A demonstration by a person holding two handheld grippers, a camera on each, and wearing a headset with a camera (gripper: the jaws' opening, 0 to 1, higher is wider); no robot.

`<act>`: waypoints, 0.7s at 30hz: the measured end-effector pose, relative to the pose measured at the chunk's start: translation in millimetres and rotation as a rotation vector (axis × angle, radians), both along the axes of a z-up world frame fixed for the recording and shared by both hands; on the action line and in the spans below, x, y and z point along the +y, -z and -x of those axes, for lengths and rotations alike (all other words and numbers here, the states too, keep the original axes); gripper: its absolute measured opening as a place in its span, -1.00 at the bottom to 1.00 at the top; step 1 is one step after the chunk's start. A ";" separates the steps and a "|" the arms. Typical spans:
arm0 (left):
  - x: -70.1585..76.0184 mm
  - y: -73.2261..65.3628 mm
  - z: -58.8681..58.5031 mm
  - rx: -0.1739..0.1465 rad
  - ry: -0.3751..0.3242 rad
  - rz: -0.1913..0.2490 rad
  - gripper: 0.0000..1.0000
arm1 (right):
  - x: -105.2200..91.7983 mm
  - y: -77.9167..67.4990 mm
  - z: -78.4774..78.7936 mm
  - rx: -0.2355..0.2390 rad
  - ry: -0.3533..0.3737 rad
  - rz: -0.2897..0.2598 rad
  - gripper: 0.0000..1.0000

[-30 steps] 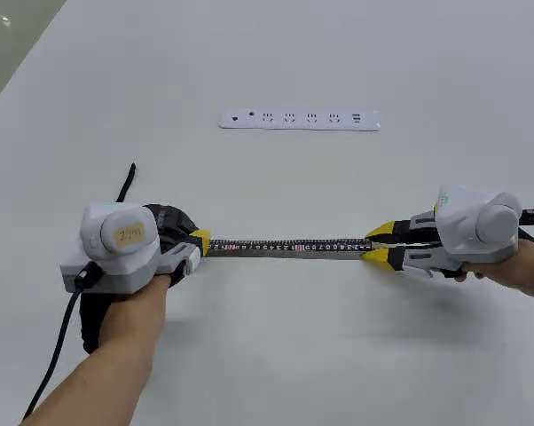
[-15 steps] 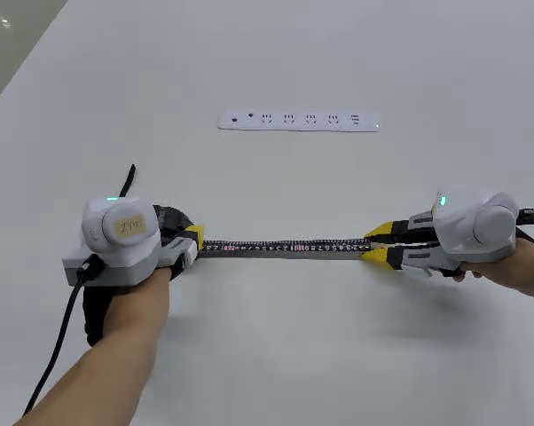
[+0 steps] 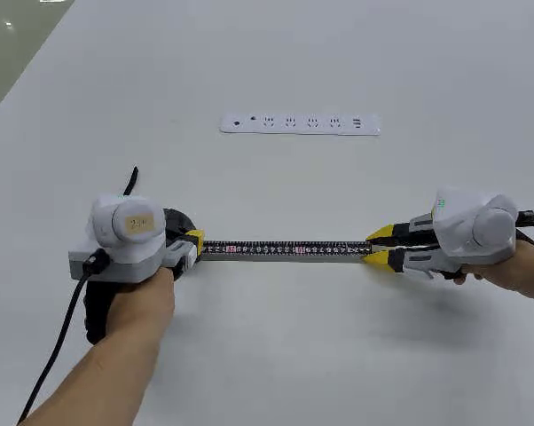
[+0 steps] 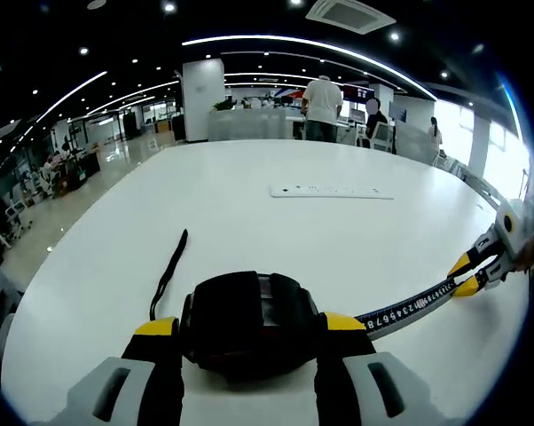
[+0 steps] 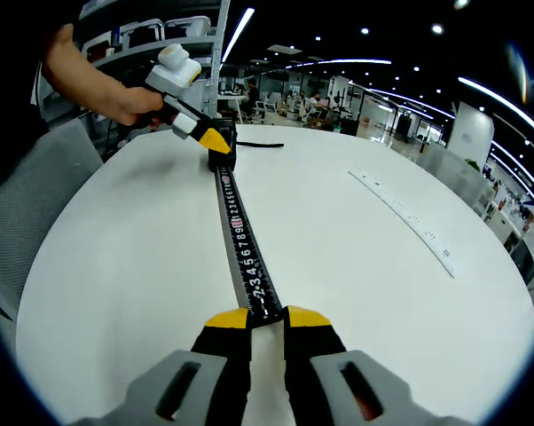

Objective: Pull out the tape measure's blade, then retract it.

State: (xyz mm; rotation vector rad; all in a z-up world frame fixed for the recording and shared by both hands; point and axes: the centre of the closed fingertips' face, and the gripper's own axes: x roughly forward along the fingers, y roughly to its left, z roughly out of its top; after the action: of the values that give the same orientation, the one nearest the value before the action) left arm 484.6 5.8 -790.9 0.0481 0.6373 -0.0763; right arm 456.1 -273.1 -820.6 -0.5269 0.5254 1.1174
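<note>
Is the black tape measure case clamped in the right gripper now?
No, the right gripper pinches the tip of the numbered dark blade, while the black tape measure case sits between the left gripper's jaws.

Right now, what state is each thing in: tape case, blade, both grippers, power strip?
tape case: clamped between the jaws of the left gripper.
blade: pulled out, stretched straight, its tip pinched by the right gripper.
left gripper: shut on the tape case.
right gripper: shut on the blade.
power strip: lying flat, nothing plugged in.
</note>
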 end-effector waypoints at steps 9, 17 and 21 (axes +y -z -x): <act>0.3 1.0 -0.6 0.012 0.009 0.012 0.12 | -0.5 -0.7 1.4 -0.001 -0.005 0.005 -0.77; 1.4 0.5 0.6 0.020 0.012 0.030 0.12 | 0.3 -2.3 2.3 0.001 -0.003 0.002 -0.77; 1.5 0.4 1.0 0.025 0.012 0.038 0.12 | 0.7 -3.8 1.8 0.000 -0.001 0.000 -0.77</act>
State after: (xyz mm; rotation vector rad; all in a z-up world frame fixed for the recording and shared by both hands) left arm 483.7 7.3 -791.4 0.0142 0.6600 -0.1006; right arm 454.3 -272.3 -816.7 -0.5273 0.5250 1.1182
